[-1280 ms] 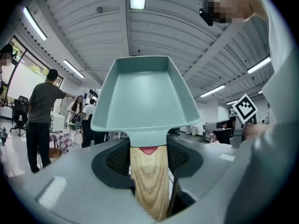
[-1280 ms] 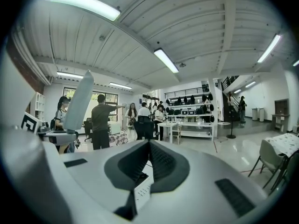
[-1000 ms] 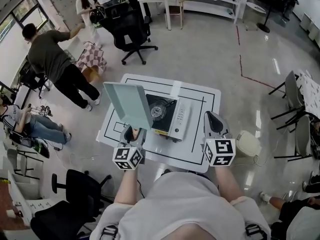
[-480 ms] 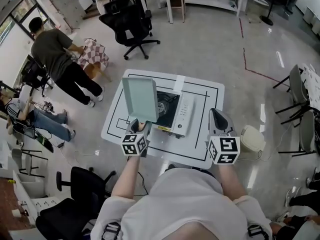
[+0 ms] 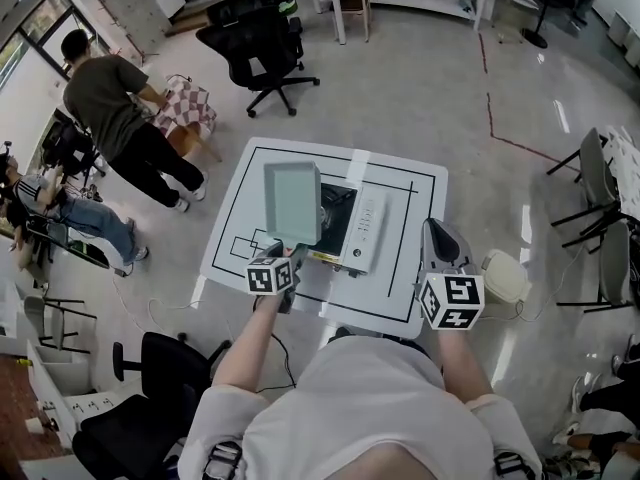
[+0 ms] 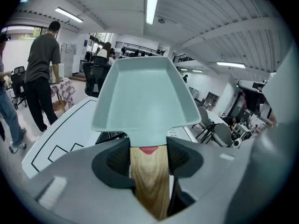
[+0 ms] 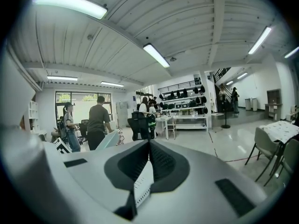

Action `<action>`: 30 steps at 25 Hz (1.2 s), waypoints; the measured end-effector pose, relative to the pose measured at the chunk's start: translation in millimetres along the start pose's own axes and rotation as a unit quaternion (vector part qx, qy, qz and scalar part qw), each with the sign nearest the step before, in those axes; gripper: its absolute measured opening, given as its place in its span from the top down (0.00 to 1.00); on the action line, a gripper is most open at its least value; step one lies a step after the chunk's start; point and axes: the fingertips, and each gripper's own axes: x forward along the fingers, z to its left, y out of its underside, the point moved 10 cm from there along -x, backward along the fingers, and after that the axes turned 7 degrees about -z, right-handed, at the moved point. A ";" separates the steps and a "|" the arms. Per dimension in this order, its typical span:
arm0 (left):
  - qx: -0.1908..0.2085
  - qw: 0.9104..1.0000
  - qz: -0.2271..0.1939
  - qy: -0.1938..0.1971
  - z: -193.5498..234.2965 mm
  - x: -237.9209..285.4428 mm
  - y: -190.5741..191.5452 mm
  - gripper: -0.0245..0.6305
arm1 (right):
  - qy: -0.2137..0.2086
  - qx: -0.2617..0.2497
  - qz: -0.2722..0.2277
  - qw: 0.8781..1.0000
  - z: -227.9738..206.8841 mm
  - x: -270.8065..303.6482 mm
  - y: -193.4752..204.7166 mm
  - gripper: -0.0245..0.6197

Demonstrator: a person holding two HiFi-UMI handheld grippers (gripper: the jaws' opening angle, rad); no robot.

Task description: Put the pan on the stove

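Note:
I hold a pale green square pan (image 5: 292, 201) by its wooden handle (image 6: 148, 171) in my left gripper (image 5: 283, 255), which is shut on the handle. The pan hangs tilted above the left part of the silver stove (image 5: 352, 233) on the white table (image 5: 400, 190), and it hides part of the black burner (image 5: 333, 211). In the left gripper view the pan (image 6: 142, 94) fills the centre, with the left gripper (image 6: 148, 154) clamped on the wood. My right gripper (image 5: 436, 236) hovers over the table's right front corner, shut and empty. In its own view the right gripper (image 7: 149, 149) shows its pads touching.
Black lines are marked on the table top. A person in a dark shirt (image 5: 118, 113) stands to the left beyond the table. Black office chairs (image 5: 255, 40) stand behind it and at the near left (image 5: 150, 388). A white bin (image 5: 505, 278) sits on the floor at the right.
The pan has moved right and down toward the stove, held in the left gripper all along. The right gripper has stayed put.

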 end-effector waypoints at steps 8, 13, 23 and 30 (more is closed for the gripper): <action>-0.009 0.997 0.071 -0.017 4.7 21.5 7.1 0.66 | 0.006 0.010 0.000 1.000 -10.5 -0.6 2.0 0.95; 0.024 0.992 0.122 -0.031 9.1 30.5 7.8 0.66 | 0.008 0.024 -0.003 1.000 -13.7 -1.4 3.7 0.95; 0.072 0.971 0.218 -0.062 7.7 56.9 1.7 0.66 | 0.007 0.041 0.000 0.999 -17.5 0.2 9.7 0.95; 0.076 0.952 0.286 -0.077 5.6 67.8 4.3 0.66 | 0.006 0.051 0.000 0.999 -15.5 -0.4 12.0 0.95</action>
